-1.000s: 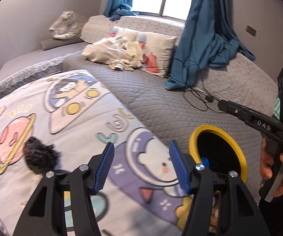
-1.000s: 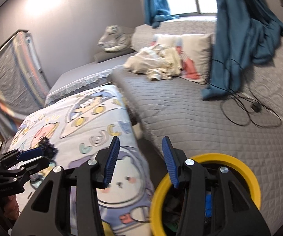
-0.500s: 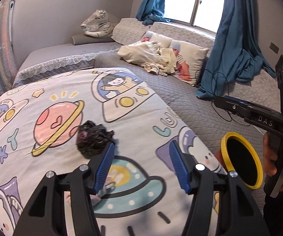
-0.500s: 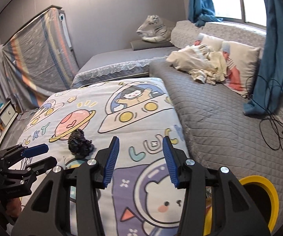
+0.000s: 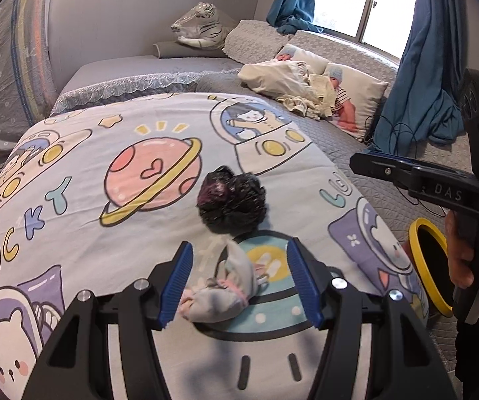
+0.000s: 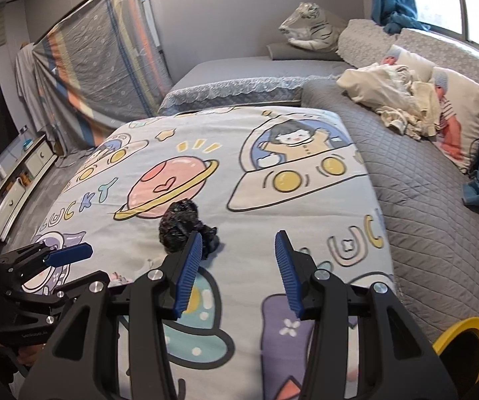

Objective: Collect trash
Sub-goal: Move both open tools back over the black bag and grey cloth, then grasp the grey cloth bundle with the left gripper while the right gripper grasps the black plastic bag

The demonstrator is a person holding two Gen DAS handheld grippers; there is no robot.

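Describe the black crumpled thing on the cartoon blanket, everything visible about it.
The black crumpled wad looks like thin, shiny plastic film, perhaps a bag, scrunched into a loose, lumpy ball with a purplish sheen on its left side. It lies on the cartoon blanket, beside the pink planet print and just beyond a pale crumpled piece. Nothing grips it: the left gripper is open short of it, and the right gripper is open too.

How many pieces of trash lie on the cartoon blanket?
2: a black crumpled wad near the pink planet, and a pale crumpled scrap between the left tongs. Others may be hidden.
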